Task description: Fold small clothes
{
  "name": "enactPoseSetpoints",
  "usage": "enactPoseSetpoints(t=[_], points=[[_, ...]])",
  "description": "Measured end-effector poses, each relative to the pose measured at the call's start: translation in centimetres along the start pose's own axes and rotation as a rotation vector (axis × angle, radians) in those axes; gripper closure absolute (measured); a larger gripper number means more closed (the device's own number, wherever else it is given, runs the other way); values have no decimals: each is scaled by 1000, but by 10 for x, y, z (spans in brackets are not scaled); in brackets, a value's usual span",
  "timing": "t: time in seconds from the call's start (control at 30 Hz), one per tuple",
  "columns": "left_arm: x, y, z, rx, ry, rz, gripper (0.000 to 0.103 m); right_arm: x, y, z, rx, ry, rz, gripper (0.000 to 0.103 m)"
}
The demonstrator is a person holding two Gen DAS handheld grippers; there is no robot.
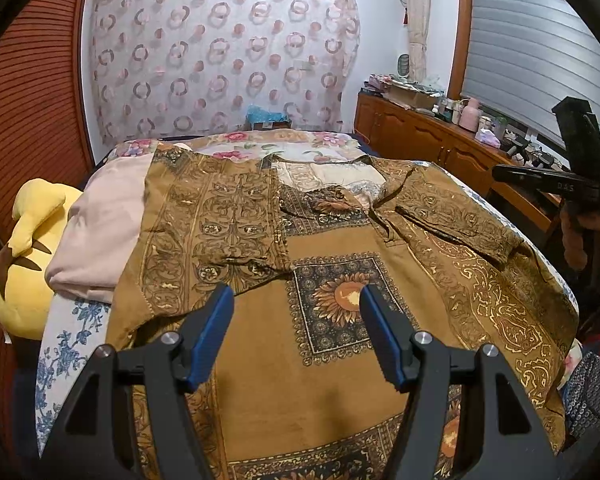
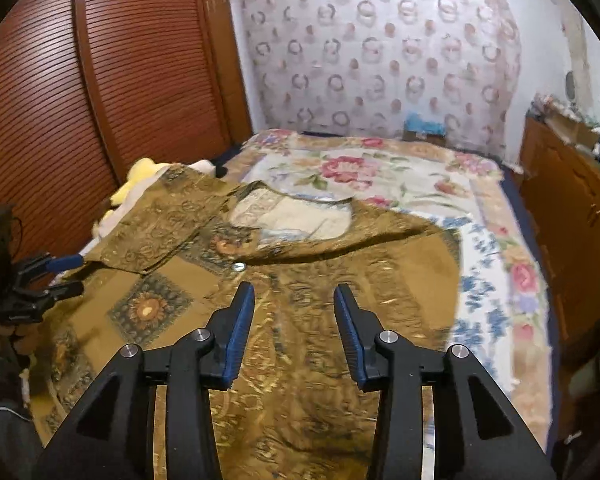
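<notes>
A brown shirt with gold patterns and sunflower squares (image 1: 324, 344) lies spread on the bed, collar at the far side, both sleeves folded in across the chest. It also shows in the right wrist view (image 2: 300, 360). My left gripper (image 1: 296, 300) is open and empty above the shirt's middle, near the left sleeve's hem. My right gripper (image 2: 294, 300) is open and empty above the shirt's right side. The right gripper also shows in the left wrist view (image 1: 556, 184) at the far right, and the left gripper in the right wrist view (image 2: 52, 276) at the far left.
The bed has a floral cover (image 2: 400, 176). A yellow plush toy (image 1: 28, 256) and a pink folded cloth (image 1: 100, 232) lie at the shirt's left. A slatted wooden wardrobe (image 2: 80, 100) stands left, a cluttered wooden cabinet (image 1: 428, 136) right, a patterned curtain (image 1: 220, 56) behind.
</notes>
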State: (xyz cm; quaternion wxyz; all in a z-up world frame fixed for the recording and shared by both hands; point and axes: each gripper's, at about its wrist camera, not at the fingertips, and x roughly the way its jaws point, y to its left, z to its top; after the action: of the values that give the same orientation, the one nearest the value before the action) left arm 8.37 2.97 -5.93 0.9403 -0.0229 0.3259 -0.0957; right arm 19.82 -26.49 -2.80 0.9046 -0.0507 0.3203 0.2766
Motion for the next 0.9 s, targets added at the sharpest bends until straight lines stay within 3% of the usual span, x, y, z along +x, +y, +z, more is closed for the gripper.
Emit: enactPoseSetpoints(t=[0.1, 0.23, 0.37, 0.5, 0.53, 0.57, 0.67, 0.9], points=[[0, 0, 0, 3, 1, -1, 38, 10, -16, -2, 10, 51, -129, 62], [1, -3, -1, 11, 6, -4, 38, 42, -36, -15, 13, 150, -223, 62], [3, -5, -1, 14, 12, 0, 38, 69, -55, -31, 53, 235, -217, 62], [4, -4, -1, 9, 14, 1, 38, 78, -57, -38, 33, 250, -232, 62], [4, -3, -1, 8, 15, 1, 38, 77, -57, -39, 23, 250, -226, 64], [4, -3, -1, 8, 15, 1, 38, 76, -54, -39, 12, 250, -211, 76], [4, -3, -2, 8, 15, -1, 38, 74, -50, -41, -33, 246, -228, 92], [9, 5, -1, 10, 22, 9, 38, 65, -60, -41, 13, 208, -244, 95]])
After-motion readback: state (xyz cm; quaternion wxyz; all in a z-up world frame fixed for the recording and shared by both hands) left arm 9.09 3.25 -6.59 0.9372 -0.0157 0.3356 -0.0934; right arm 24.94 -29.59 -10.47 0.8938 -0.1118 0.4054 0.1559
